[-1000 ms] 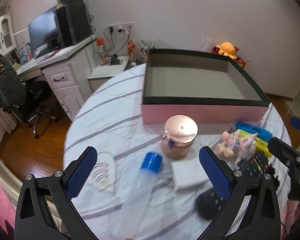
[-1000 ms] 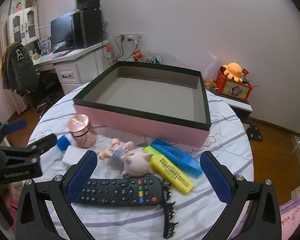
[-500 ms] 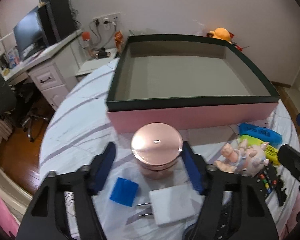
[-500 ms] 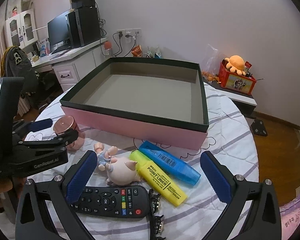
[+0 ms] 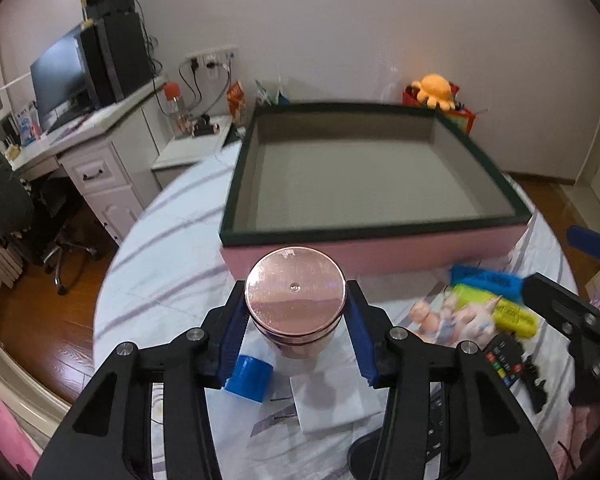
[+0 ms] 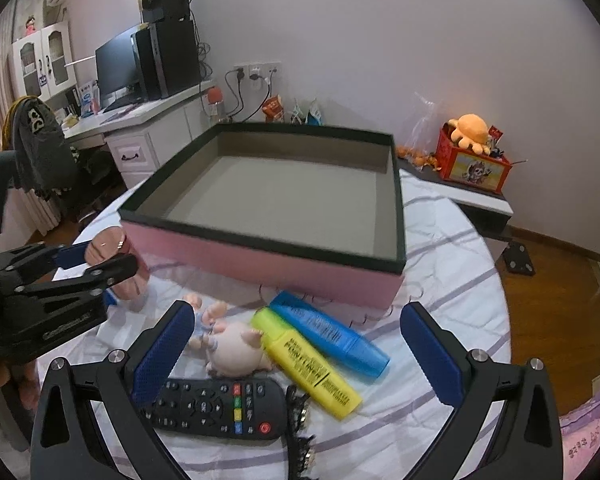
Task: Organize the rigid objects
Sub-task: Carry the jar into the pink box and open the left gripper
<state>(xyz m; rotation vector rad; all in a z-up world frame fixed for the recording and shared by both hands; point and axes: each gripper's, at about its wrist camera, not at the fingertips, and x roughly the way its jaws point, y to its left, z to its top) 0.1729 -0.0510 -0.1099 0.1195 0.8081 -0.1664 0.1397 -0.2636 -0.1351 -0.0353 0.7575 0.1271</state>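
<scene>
While jaws clamp jar, box edge near (interior bare).

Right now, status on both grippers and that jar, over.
Left gripper jaws just closed on the rose-gold jar, pads at its sides. Right gripper open, empty. Pink box empty, path clear.

Two highlighters, one jar, one remote, one box

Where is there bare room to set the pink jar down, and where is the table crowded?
The pink box floor is entirely bare inside its dark rim. The striped cloth left of the box is also free. In front it is crowded: pig figurine, yellow highlighter, blue highlighter and remote control lie packed together.
</scene>
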